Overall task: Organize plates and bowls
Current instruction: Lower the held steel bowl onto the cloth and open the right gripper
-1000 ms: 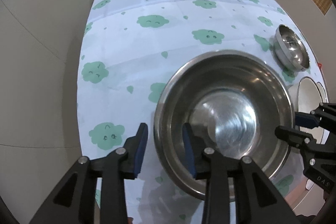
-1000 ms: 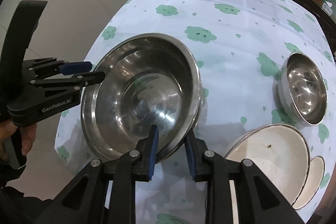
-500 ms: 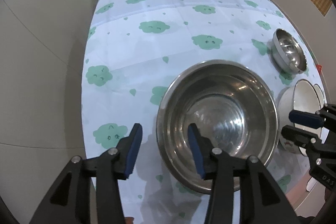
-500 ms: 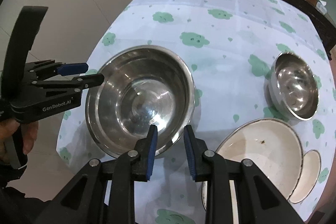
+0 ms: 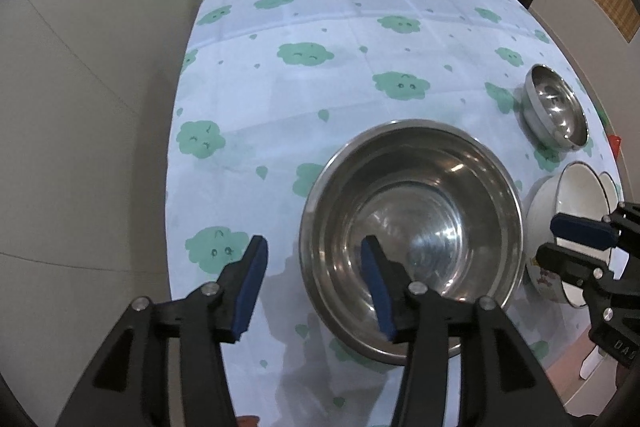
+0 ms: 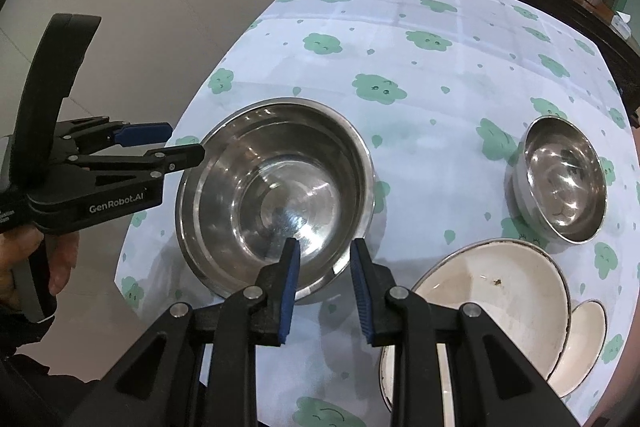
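Steel catches the light at the middle of both views — the large steel mixing bowl [image 5: 412,239] sits upright on my table's cloud-print tablecloth [image 5: 320,27], pale blue with green smiling clouds. My left gripper [image 5: 314,283] has just been opening its jaws: they stand apart astride the bowl's near-left rim, one blue pad outside and one inside, neither pressing on the metal. In the right wrist view the same tool comes in from the left edge, and "GenRobot.AI" reads in white on its black body, with my hand [image 6: 60,259] on the grip below.

My right gripper [image 6: 325,283], at the bottom centre of its own view, has its jaws parted by a narrow gap over the bowl's near rim, and the pads do not touch it. It grips nothing.

At the right of that frame a small steel bowl [image 6: 560,179] stands alone on the cloth. Below it, at lower right, a white enamel bowl [image 6: 488,303] with a dark rim and a speck of residue inside sits beside a small white dish [image 6: 580,339], their rims overlapping. In the left wrist view, letters like "DAS" show on the right tool's body at the lower right edge — only partly legible.
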A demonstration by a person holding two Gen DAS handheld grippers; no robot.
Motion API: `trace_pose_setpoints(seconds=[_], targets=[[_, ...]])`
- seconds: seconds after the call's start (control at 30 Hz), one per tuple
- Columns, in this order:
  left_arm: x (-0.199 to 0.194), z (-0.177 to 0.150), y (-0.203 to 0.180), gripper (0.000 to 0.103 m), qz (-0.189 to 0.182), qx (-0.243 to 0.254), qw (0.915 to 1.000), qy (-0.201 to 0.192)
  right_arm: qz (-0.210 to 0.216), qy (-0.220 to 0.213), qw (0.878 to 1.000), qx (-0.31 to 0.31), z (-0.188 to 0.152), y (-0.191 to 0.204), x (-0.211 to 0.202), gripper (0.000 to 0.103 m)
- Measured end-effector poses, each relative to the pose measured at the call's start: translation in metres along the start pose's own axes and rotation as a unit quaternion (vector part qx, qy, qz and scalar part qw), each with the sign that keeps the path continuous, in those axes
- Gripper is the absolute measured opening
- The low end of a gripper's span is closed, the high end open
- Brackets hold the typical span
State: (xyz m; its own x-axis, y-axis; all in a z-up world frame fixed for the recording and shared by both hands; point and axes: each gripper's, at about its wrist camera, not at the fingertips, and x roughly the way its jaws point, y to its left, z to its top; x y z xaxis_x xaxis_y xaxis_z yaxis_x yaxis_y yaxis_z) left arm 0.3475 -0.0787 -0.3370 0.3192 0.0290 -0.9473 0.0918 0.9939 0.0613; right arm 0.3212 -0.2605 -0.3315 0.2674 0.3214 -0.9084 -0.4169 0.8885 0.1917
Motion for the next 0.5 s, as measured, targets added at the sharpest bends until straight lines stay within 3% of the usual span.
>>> trace_pose_setpoints(seconds=[0.17,0.5], targets=[[-0.007,-0.005,-0.005,0.058,0.004,0.001,1.0000,-0.004,0.006,-0.002,1.000,-0.006,-0.002,0.000,-0.001,0.028],[-0.018,-0.008,-0.005,0.058,-0.017,0.020,0.9996,-0.014,-0.016,-0.005,1.000,0.008,-0.010,0.013,-0.012,0.028]])
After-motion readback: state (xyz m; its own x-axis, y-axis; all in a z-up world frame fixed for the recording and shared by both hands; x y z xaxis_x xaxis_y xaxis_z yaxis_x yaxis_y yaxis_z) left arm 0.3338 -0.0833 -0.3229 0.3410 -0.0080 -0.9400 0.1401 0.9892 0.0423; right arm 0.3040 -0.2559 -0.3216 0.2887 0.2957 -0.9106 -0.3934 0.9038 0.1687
